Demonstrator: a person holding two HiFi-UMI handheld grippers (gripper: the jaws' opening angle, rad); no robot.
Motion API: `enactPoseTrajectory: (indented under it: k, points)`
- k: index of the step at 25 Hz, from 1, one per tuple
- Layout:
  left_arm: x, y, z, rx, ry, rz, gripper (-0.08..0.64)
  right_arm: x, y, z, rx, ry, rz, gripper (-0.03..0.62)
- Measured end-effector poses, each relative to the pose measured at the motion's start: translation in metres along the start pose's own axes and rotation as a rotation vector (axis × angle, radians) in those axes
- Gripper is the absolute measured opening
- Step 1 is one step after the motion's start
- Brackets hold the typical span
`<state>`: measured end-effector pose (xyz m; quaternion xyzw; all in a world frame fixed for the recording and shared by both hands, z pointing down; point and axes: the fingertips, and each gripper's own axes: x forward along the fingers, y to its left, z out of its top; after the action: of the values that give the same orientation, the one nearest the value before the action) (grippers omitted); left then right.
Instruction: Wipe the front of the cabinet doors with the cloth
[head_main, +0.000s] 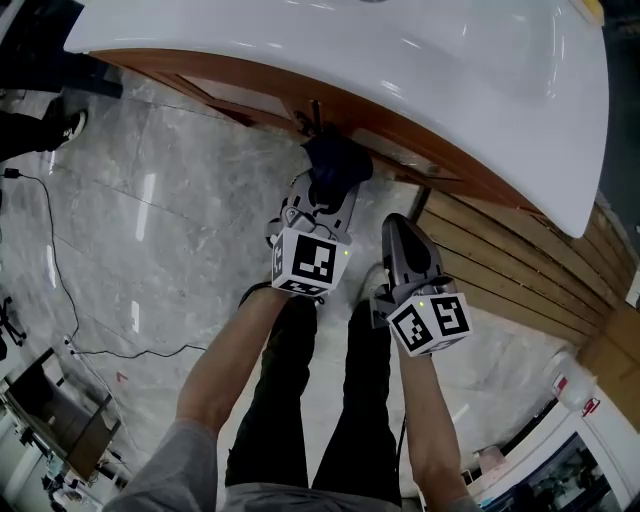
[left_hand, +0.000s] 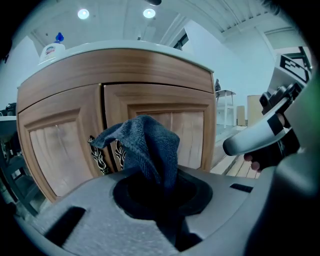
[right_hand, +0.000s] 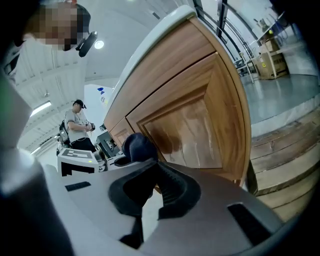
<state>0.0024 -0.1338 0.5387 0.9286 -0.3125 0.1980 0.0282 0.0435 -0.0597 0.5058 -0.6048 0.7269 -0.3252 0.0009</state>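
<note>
A dark blue cloth (left_hand: 145, 145) stands bunched in my left gripper (left_hand: 155, 185), which is shut on it. In the head view the cloth (head_main: 338, 162) is held close to the wooden cabinet (head_main: 400, 135), near where the two doors meet. Straight ahead in the left gripper view are the left door (left_hand: 55, 145) and the right door (left_hand: 185, 130), with dark ornate handles (left_hand: 97, 155) at the seam. My right gripper (head_main: 400, 228) is lower and to the right, shut and empty (right_hand: 150, 172), beside the right door (right_hand: 185, 130). I cannot tell whether the cloth touches the wood.
A white countertop (head_main: 400, 60) overhangs the cabinet, with a bottle (left_hand: 52, 49) on it. A wooden slat platform (head_main: 520, 280) lies to the right on the marble floor. A cable (head_main: 60, 270) trails at the left. A person (right_hand: 80, 125) stands in the background.
</note>
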Motion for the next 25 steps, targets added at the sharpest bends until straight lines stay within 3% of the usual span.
enactPoseTrajectory:
  k: [14, 25]
  points:
    - [0.026, 0.023, -0.004, 0.012, 0.019, -0.007, 0.055, 0.016, -0.007, 0.004, 0.006, 0.009, -0.024, 0.009]
    - [0.034, 0.012, -0.001, -0.015, 0.033, -0.011, 0.055, 0.015, -0.015, 0.006, 0.025, 0.007, -0.022, 0.009]
